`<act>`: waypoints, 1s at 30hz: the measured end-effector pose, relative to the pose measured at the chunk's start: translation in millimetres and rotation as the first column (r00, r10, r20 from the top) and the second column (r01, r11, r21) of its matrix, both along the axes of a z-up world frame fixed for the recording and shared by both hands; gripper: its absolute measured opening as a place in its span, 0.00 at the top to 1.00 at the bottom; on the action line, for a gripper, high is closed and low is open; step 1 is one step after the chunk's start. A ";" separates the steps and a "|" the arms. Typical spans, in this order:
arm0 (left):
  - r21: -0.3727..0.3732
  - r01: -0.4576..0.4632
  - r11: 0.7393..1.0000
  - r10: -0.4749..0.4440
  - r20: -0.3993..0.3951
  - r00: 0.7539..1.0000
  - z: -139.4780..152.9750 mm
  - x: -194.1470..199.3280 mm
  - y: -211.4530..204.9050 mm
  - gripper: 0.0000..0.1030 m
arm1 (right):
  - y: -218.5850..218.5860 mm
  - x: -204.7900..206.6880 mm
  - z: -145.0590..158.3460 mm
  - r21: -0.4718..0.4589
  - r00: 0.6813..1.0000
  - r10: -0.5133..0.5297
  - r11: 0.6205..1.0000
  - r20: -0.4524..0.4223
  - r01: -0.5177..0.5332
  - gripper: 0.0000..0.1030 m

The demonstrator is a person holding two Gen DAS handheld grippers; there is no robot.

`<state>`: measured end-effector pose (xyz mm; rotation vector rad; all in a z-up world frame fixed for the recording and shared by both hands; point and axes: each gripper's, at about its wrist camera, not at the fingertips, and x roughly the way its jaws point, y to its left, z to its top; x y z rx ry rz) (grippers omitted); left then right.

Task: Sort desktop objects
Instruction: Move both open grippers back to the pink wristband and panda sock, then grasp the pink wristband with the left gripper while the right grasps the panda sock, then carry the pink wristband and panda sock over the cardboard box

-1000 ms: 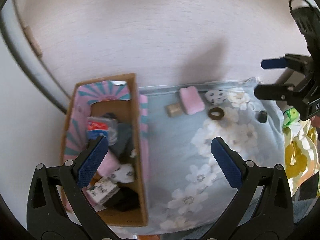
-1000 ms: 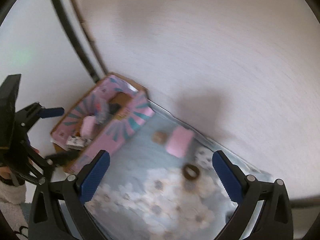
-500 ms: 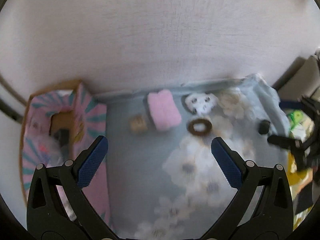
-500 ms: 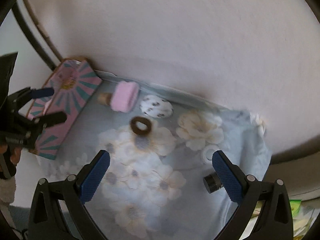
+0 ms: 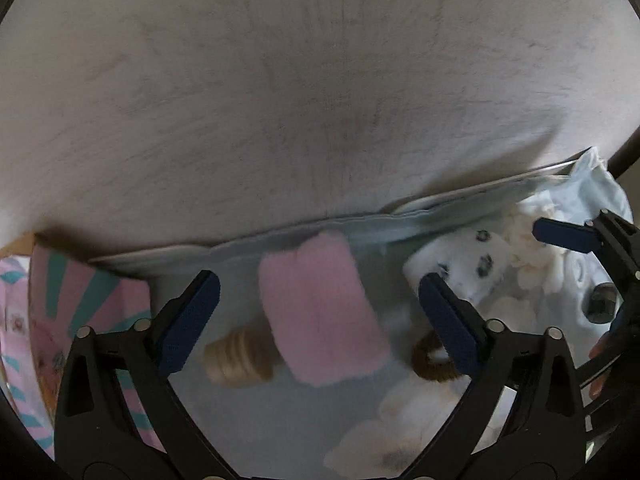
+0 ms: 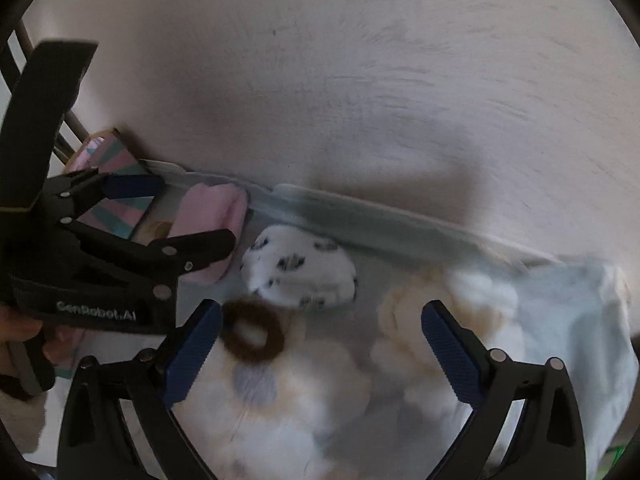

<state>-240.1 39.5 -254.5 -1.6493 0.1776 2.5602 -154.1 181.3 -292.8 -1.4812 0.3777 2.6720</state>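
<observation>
Two grippers have been brought down close over the floral cloth (image 5: 288,412), and both sets of jaws have just been closing a little, though they are seen wide apart with nothing pressed between the pads.

At far left, the pink-and-teal striped cardboard box (image 5: 80,300), seen from above a second ago with sorted bits inside, is now glimpsed only by its side wall. The left gripper (image 5: 320,322) is framed around the pink fluffy pad (image 5: 320,312), with the tan spiral hair tie (image 5: 236,360) just beside it on the left. The pad is judged to be the next pick.

Further right, the brown scrunchie (image 6: 252,334) and the white spotted pad (image 6: 300,272) lie near the right gripper (image 6: 320,348), which hovers empty over cloth flowers. A small dark cylinder (image 5: 600,300) is seen at the right.

Beyond the cloth's far hem, a pale wood-grain tabletop (image 6: 360,80) is spread; little of the room is shown.
</observation>
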 end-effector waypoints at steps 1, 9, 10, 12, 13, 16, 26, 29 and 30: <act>0.000 -0.002 1.000 0.002 0.008 1.000 -3.1 -2.6 -0.1 0.13 | -0.7 -4.3 -2.9 0.006 1.000 0.006 1.000 -0.003 -0.006 0.08; 0.024 0.000 1.000 -0.001 0.076 0.997 -23.9 -6.2 -1.5 0.51 | -22.8 -19.5 -10.5 0.072 0.994 0.111 0.991 -0.019 -0.109 0.46; 0.027 0.001 1.000 -0.003 0.076 0.997 -25.6 -5.0 -1.7 0.52 | -25.6 -20.1 -10.0 0.085 0.993 0.119 0.989 -0.019 -0.117 0.51; 0.044 -0.004 0.999 0.000 0.076 0.997 -25.8 -3.7 -3.3 0.53 | -30.2 -21.2 -9.1 0.110 0.991 0.136 0.985 -0.014 -0.134 0.54; 0.050 -0.007 0.999 0.003 0.078 0.997 -25.6 -3.8 -3.8 0.54 | -31.1 -21.2 -8.5 0.116 0.989 0.144 0.983 -0.013 -0.142 0.56; 0.049 -0.004 0.999 0.001 0.074 0.997 -21.8 -2.9 -2.9 0.56 | -27.8 -18.0 -7.0 0.100 0.989 0.148 0.984 -0.016 -0.146 0.60; 0.066 0.013 0.998 -0.016 0.046 0.999 26.1 20.2 -3.4 0.58 | -4.5 13.2 27.9 0.060 0.998 0.063 0.996 -0.025 -0.062 0.66; 0.047 0.022 0.999 -0.024 0.034 0.999 52.0 32.8 -10.3 0.58 | 4.3 26.4 51.0 0.052 0.999 0.046 0.998 -0.020 -0.044 0.66; 0.038 0.024 0.999 -0.025 0.029 0.999 61.4 37.3 -14.1 0.58 | 6.5 30.2 58.6 0.052 0.999 0.043 0.998 -0.018 -0.042 0.66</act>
